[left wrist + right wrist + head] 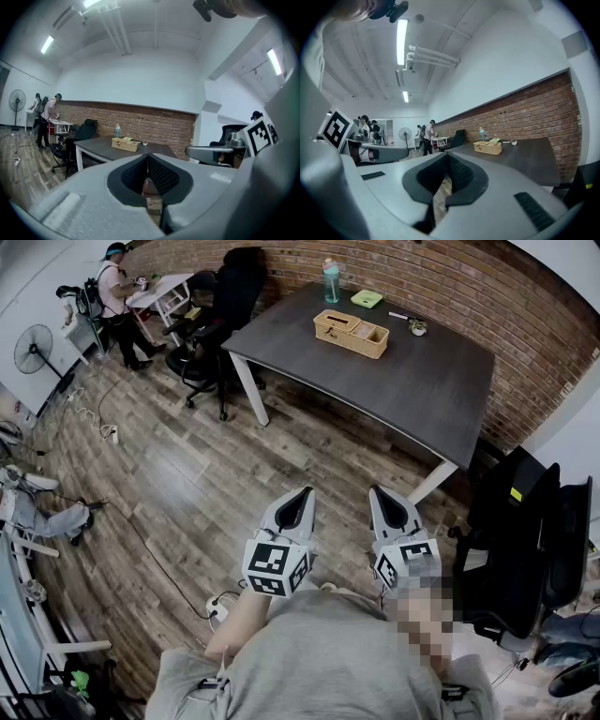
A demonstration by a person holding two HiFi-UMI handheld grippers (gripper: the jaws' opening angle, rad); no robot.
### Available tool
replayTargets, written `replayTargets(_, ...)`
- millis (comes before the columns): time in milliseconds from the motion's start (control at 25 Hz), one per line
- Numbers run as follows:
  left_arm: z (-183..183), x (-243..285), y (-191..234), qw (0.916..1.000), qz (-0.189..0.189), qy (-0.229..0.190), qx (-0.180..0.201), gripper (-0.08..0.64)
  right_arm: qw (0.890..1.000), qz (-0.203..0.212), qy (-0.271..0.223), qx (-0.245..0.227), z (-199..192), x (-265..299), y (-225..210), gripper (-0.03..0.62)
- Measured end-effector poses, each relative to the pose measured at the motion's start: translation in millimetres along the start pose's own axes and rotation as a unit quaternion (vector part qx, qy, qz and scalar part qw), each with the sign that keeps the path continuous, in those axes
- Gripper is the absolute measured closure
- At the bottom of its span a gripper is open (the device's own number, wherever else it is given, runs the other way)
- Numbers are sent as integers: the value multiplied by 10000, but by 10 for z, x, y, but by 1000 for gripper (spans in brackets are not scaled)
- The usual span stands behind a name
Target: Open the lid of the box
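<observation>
Left hand-held gripper and right hand-held gripper are hovering closed and empty, well short of the counter.
Both are pointing forward side by side, level, above the wooden floor; the box is sitting near the counter's far edge.

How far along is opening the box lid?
Nothing looks done: the woven box sits untouched on the dark table, far from both grippers. In hand, nothing: the left gripper and right gripper are shut and empty, above the wooden floor. Left to do: approach the table, reach the box and open its lid.
</observation>
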State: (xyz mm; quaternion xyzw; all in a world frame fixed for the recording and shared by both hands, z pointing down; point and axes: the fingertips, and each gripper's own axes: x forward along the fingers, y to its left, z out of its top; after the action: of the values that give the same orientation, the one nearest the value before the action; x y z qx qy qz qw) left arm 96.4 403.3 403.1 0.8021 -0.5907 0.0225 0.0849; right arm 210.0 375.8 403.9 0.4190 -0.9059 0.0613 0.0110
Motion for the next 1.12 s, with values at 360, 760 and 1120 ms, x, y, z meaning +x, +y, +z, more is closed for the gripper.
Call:
replayTargets(360, -34, -119, 10, 10000, -38, 9, -17, 541, 10000, 61, 30, -26, -55, -38, 158, 591)
replayTargets(760, -32, -165, 25, 9998, -8, -22, -179, 540, 9995, 311, 12, 67, -59, -46, 258, 589)
replayTargets(1120, -63, -175, 80, 9999, 1, 42, -161, 540, 9992, 370, 107, 101, -126, 19, 297, 589)
